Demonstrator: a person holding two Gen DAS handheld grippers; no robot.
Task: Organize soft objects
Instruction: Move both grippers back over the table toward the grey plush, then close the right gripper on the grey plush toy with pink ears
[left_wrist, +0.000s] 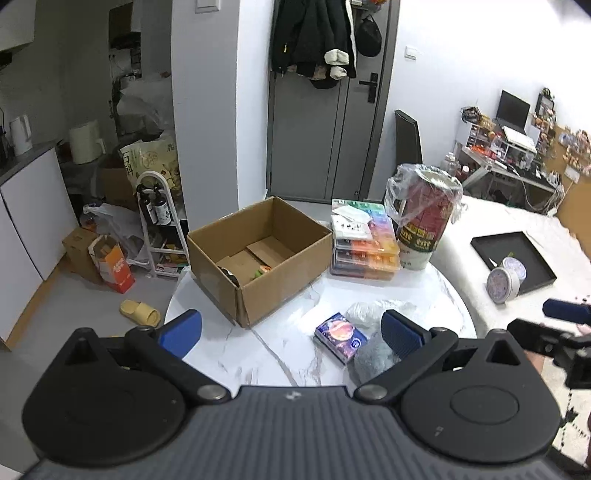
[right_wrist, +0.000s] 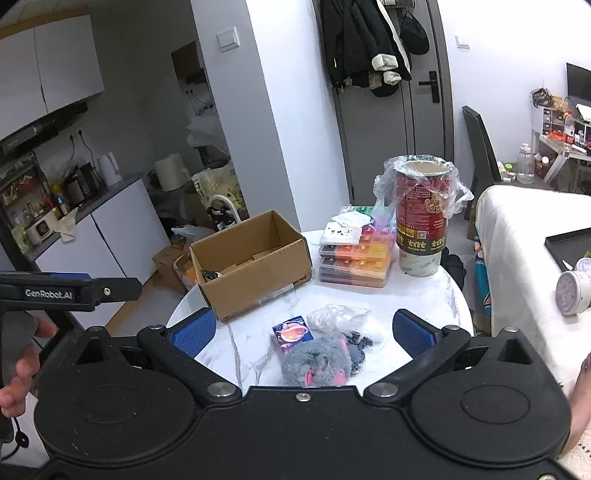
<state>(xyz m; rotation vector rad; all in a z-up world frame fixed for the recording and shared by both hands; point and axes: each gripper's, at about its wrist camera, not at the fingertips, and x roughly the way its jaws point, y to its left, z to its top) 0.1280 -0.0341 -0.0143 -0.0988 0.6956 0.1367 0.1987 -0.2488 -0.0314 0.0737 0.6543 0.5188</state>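
A grey fluffy soft toy with pink parts (right_wrist: 317, 363) lies on the white marble table (right_wrist: 421, 295), next to a small dark soft item (right_wrist: 357, 341), a crumpled clear plastic bag (right_wrist: 334, 317) and a small space-print box (right_wrist: 293, 332). The toy also shows in the left wrist view (left_wrist: 375, 356). An open cardboard box (left_wrist: 258, 254) stands at the table's left and holds a few small items. My left gripper (left_wrist: 291, 330) is open above the table's near edge. My right gripper (right_wrist: 303, 332) is open just above the grey toy. Both are empty.
A stack of coloured plastic cases (left_wrist: 364, 240) and a tall red tub lined with a plastic bag (left_wrist: 424, 218) stand at the table's back. A white-covered surface at the right carries a black tray (left_wrist: 513, 258) and round tin (left_wrist: 504, 282). Floor clutter lies left.
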